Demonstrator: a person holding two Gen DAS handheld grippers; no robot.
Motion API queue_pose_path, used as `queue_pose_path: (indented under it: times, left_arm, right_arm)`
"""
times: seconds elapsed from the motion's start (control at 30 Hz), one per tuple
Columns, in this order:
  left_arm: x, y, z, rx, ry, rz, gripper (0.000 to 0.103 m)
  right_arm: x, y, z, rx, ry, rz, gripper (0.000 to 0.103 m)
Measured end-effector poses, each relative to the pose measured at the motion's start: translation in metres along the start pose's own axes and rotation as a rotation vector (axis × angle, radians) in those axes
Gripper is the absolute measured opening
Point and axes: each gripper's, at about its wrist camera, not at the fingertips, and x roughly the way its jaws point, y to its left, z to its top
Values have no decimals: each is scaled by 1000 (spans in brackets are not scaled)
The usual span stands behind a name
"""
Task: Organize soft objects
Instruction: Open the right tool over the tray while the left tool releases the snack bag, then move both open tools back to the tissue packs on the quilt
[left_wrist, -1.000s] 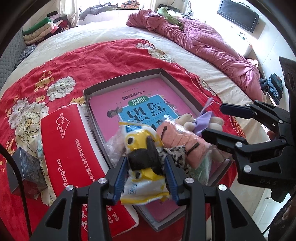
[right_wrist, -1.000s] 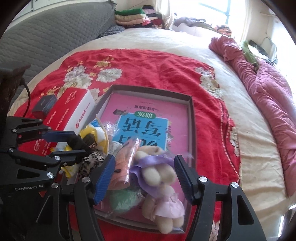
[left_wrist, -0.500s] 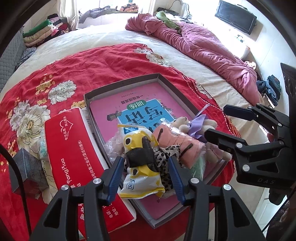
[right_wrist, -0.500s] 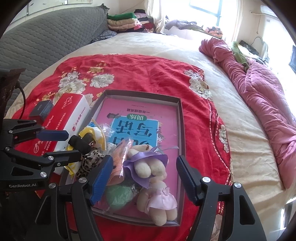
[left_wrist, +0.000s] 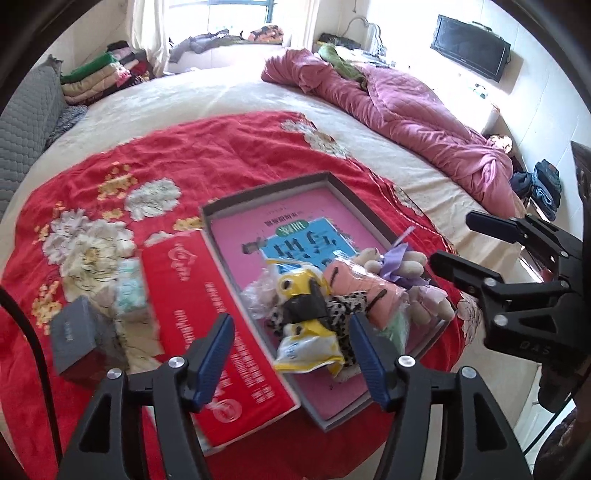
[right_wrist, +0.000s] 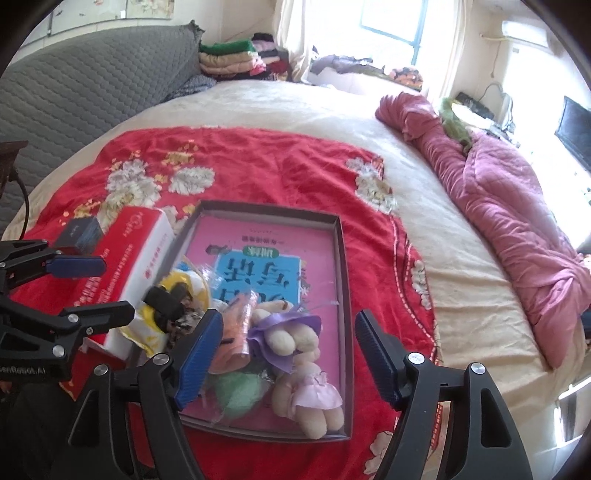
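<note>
Left wrist view, left gripper (left_wrist: 291, 354) jaws just widened, right gripper (right_wrist: 288, 354) likewise, both empty, crinkly-bagged plush toys (left_wrist: 354, 291) in shallow rectangular tray (left_wrist: 258, 194)

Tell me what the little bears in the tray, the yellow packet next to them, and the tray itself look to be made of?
The two bears look like cream plush, fuzzy and matte, dressed in purple and pink cloth. The yellow packet seems to be thin plastic film: it is glossy and crinkled. The tray looks like grey cardboard, with thin, stiff, matte walls, though that is less certain.
</note>
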Motion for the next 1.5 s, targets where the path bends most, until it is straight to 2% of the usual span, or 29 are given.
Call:
queue_pose_path:
  times: [0.5,0.9,1.07,1.23,1.4,1.5]
  left_arm:
    - [-83,57,-22,-62,-109,51,70]
    - [-131,104,-42,-126,-158,84,70]
    - [-142,133,-46,-170,-170,97,71]
    - [-140,163,-45,-195,-150,119,71]
    - [-124,181,-37,-181,-118,154,71]
    - [-110,187,-32,-172,-95,141,71]
  right_arm:
    - [-74,56,17,-9,-119,-6,76]
    - [-112,118,21,-55,-178,61,76]
    - [-114,152,16,-91,-178,109,76]
    - [-102,192,3,-129,-157,169,77]
    - [-72,235,-22,-118,-96,236,77]
    - [-46,256,-36,-111,-32,261,77]
